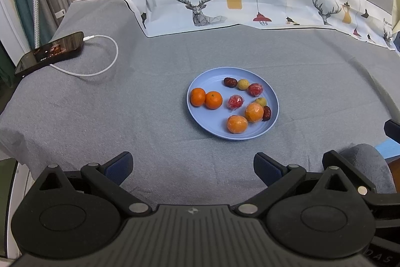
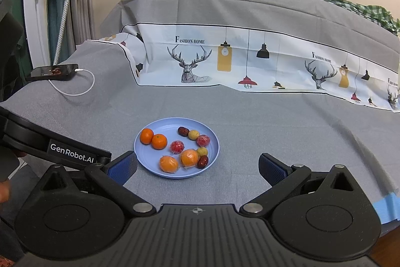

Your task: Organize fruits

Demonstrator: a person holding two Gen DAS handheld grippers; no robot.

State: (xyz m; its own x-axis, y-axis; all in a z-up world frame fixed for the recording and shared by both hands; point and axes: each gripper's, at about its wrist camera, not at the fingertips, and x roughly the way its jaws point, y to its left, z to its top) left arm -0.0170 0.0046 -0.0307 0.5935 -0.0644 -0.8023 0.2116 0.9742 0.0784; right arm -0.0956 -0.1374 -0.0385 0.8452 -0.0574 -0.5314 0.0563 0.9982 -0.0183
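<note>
- Hovering above the grey cloth point(image 1: 155, 116), the left gripper point(image 1: 193, 168) had its jaws spread wide, w/ nothing between the blue pads point(image 1: 117, 168).
- The right gripper point(image 2: 197, 168) was likewise spread wide & empty; its left pad sat just beside the plate's near-left rim in the right wrist view, though whether it touched couldn't be told.
- The left gripper's body, marked "GenRobot.AI", showed at the left edge of the right wrist view.
- Ahead of both grippers, the blue plate point(image 1: 200, 114) lay flat on the cloth, holding all the fruit.
- On the plate's left: two bare mandarins point(image 1: 206, 98), touching each other.
- Near side: two wrapped mandarins point(image 1: 246, 118), close together.
- Centre: a wrapped red fruit point(image 1: 235, 101); a 2nd red fruit point(image 1: 255, 89) sat towards the far-right.
- Far side: a dark date point(image 1: 230, 82) touching a small yellow fruit point(image 1: 242, 84).
- Right side: another yellow fruit point(image 1: 261, 100) & a 2nd date point(image 1: 267, 113), both right next to a wrapped mandarin.
- Well apart, at far left: a phone point(image 1: 50, 51) w/ a white cable point(image 1: 100, 66) looped on the cloth.
- Behind the plate: a deer-print sheet point(image 1: 225, 4) reading "FASHION HOME".
</note>
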